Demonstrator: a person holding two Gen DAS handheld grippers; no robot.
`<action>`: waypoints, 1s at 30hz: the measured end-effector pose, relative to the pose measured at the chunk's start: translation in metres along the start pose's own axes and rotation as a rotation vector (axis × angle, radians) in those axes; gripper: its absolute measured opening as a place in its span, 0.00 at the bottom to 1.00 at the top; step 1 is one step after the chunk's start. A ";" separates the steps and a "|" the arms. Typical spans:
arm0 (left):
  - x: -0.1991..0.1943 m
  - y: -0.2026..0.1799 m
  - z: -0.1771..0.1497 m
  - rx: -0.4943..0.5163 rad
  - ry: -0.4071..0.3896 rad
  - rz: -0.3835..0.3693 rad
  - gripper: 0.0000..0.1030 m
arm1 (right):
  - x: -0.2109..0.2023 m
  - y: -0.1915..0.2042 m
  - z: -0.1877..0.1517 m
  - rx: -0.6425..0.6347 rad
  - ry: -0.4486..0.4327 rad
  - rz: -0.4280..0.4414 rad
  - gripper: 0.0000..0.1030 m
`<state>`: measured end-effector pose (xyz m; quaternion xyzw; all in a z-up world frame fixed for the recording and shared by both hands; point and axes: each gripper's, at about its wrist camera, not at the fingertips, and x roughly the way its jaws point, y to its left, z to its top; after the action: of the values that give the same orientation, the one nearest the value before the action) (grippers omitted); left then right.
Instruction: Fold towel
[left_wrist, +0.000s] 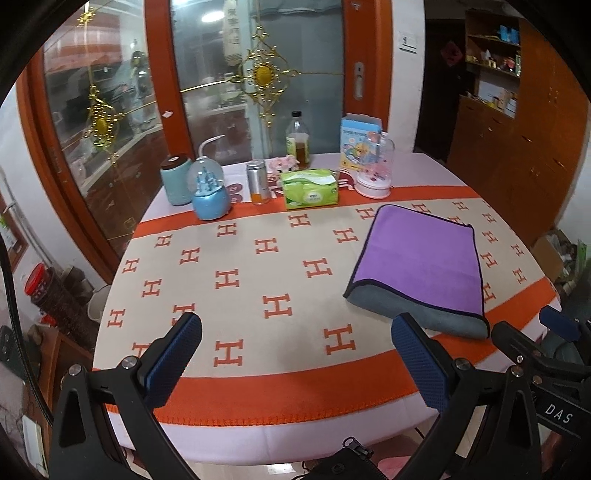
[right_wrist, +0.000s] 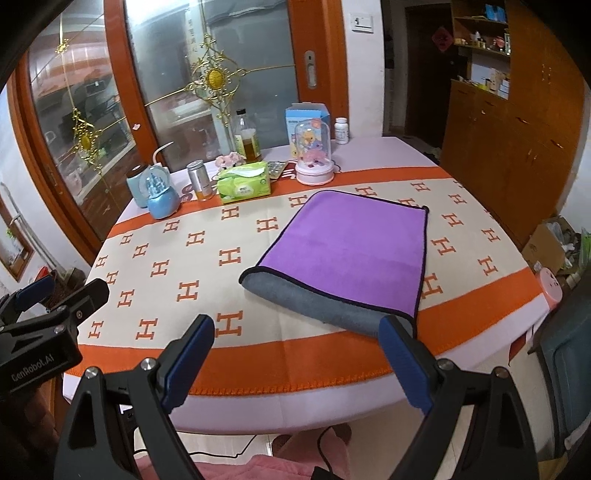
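While the purple towel (right_wrist: 347, 251) is laid folded on the desk (right_wrist: 258, 369), both the left hand-held gripper (left_wrist: 295, 365) and right hand-held gripper (right_wrist: 299, 365) are held wide open, nothing gripped.

"DAS" on the right tool (left_wrist: 557, 415) body, seen in left wrist view. "CenRobot.AI" on the left tool (right_wrist: 40, 363) body. Orange "H" marks repeat across the tablecloth (right_wrist: 229, 323). Other labels unreadable.
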<state>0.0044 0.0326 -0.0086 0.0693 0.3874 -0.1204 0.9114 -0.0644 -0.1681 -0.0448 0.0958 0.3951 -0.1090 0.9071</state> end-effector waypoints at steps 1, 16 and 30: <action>0.002 -0.001 0.000 0.009 0.005 -0.009 0.99 | 0.000 -0.001 -0.001 0.001 -0.005 -0.006 0.88; 0.050 -0.040 0.015 0.166 0.049 -0.095 0.99 | 0.029 -0.056 -0.001 0.060 -0.043 -0.069 0.88; 0.137 -0.090 0.056 0.273 0.142 -0.180 0.99 | 0.092 -0.116 0.018 0.058 -0.003 -0.045 0.88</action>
<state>0.1104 -0.0892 -0.0724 0.1659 0.4355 -0.2478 0.8494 -0.0224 -0.2951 -0.1110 0.1127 0.3924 -0.1410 0.9019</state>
